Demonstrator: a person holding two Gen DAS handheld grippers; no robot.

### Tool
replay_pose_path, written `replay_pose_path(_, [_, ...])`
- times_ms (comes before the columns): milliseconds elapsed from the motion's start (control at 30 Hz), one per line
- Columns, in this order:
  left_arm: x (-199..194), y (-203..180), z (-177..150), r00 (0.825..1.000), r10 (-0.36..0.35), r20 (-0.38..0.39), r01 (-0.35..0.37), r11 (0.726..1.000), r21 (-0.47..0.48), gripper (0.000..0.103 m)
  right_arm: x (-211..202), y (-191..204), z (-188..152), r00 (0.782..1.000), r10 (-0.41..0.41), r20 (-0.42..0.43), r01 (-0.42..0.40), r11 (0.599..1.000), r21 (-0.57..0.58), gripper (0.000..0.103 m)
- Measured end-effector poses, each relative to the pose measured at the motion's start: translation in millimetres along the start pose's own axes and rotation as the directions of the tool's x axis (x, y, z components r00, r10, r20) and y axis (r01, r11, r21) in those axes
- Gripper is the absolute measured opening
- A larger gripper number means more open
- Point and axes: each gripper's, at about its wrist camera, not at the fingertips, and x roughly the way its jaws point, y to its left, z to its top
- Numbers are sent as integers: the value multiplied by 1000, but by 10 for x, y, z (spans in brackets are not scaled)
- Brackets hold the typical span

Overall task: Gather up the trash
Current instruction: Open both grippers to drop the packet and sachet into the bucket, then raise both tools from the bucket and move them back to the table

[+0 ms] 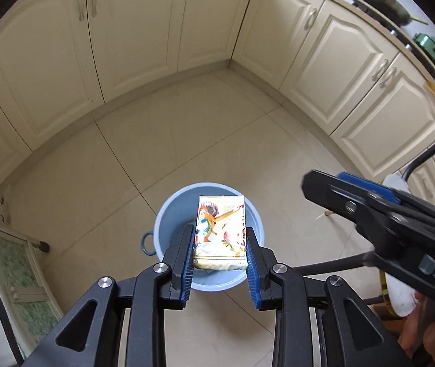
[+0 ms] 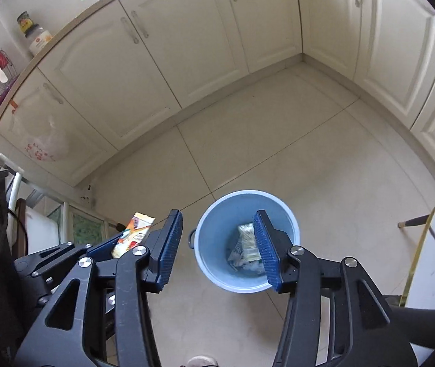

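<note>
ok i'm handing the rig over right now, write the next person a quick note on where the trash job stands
Left claw: shut on a colourful snack packet, held above the blue bucket.
Right claw: open and empty, also over the bucket.
Done: one crumpled wrapper already lies inside the bucket.
Left: open the left claw so the packet drops in. No other trash shows on the floor in these views.
</note>
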Motion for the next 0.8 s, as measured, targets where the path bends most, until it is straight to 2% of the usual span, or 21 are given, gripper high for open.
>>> replay_pose_path(33, [77, -52, 95, 1000, 4, -4, -4, 1000, -7, 30, 14, -19, -4, 1000, -5, -3, 5, 1000, 6, 50])
replay_pose_path(67, [145, -56, 150, 1000, 20, -8, -20, 1000, -7, 40, 28, -54, -15, 1000, -5, -6, 5, 1000, 10, 51])
replay_pose_path(100, [177, -46, 178, 999, 40, -5, -40, 999, -8, 57, 32, -92, -8, 1000, -7, -6, 7, 1000, 13, 51])
replay_pose_path(133, [207, -49, 196, 998, 60, 4, -60, 998, -11, 65, 26, -119, -15, 1000, -13, -8, 13, 1000, 18, 51])
replay_pose_path(167, [205, -80, 209, 997, 71, 17, -70, 997, -15, 68, 30, -152, -23, 1000, -12, -13, 13, 1000, 25, 52])
replay_pose_path(267, [155, -3, 266, 996, 87, 22, -86, 996, -36, 68, 6, -162, -38, 1000, -4, -12, 4, 999, 36, 52])
replay_pose_path(333, [57, 49, 246, 992, 125, 26, -124, 990, -60, 68, -41, -136, -53, 1000, 7, -14, -6, 999, 33, 54])
replay_pose_path(467, [-287, 155, 237, 976, 200, 84, -190, 975, -113, 68, -190, 8, -33, 999, 34, 1, -34, 999, 4, 57])
replay_pose_path(600, [-783, 242, 136, 948, 269, 171, -240, 956, -171, 69, -478, 284, -50, 998, 38, 42, -35, 997, -66, 61])
replay_pose_path(700, [-1177, 257, 85, 925, 297, 237, -251, 946, -207, 71, -780, 536, -97, 996, 9, 90, 4, 990, -144, 66])
replay_pose_path(767, [-1445, 187, 18, 906, 313, 285, -260, 943, -209, 74, -1008, 697, -147, 992, -6, 129, 30, 983, -182, 71])
replay_pose_path(800, [-1573, 144, -12, 895, 319, 313, -265, 942, -205, 76, -1140, 770, -195, 989, -4, 150, 34, 980, -197, 77])
